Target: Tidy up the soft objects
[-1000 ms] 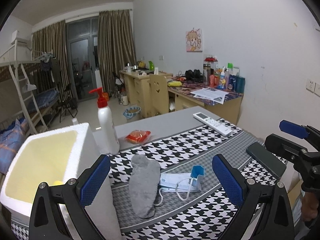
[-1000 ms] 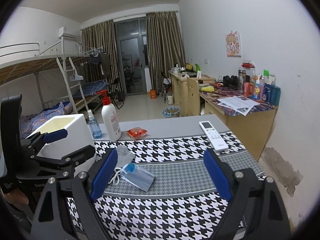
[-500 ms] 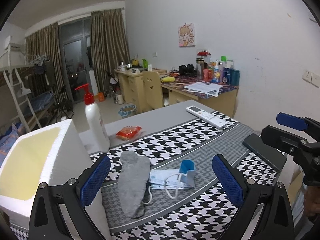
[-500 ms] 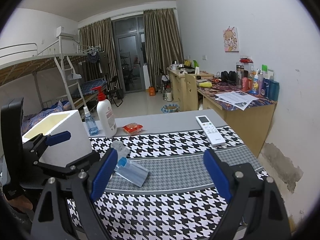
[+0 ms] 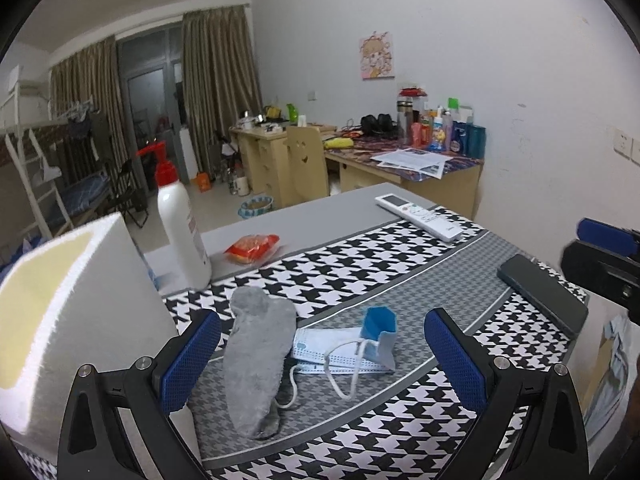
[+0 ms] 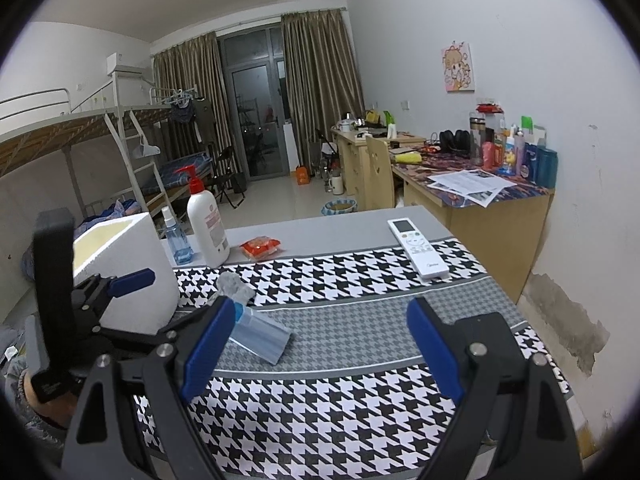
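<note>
A grey sock (image 5: 258, 354) lies on the houndstooth tablecloth (image 5: 360, 264), with a light blue face mask (image 5: 348, 350) touching its right side. My left gripper (image 5: 322, 352) hangs open just above and short of both, its blue pads (image 5: 192, 354) wide apart and empty. A white foam box (image 5: 60, 320) with a yellowish inside stands at the left. In the right wrist view the mask (image 6: 260, 334) and the sock's end (image 6: 234, 286) lie left of centre. My right gripper (image 6: 320, 348) stands open over bare cloth, holding nothing.
A white pump bottle (image 5: 180, 226) with a red top, a red snack packet (image 5: 252, 248), a white remote (image 5: 420, 216) and a dark phone (image 5: 544, 296) rest on the table. A small blue spray bottle (image 6: 178, 240) stands behind the foam box (image 6: 120, 272). The table's right edge is near the wall.
My left gripper has sunk and come closer to the sock and mask, which now look larger and lie between its fingers. The right gripper has barely moved.
</note>
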### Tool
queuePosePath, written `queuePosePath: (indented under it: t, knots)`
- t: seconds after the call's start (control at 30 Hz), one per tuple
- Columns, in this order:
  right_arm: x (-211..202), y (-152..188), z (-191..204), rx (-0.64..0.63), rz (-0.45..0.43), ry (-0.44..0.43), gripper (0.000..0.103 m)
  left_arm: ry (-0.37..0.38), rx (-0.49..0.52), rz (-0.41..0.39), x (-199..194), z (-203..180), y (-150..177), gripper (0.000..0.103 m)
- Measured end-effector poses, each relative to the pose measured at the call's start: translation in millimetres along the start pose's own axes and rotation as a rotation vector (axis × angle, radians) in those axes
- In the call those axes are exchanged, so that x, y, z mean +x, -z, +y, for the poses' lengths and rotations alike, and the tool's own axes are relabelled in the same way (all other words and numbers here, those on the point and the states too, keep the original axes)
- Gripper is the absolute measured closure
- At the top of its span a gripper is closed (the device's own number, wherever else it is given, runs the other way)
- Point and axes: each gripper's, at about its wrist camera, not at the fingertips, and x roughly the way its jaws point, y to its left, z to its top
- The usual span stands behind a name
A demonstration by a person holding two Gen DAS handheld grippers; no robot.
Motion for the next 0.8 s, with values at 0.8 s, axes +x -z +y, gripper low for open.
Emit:
queuePosePath:
  t: [0.8]
  knots:
    - [34,11,21,-0.059,0.086,-0.059,0.013,-0.149,-0.079,0.025,17,47,6,0.001]
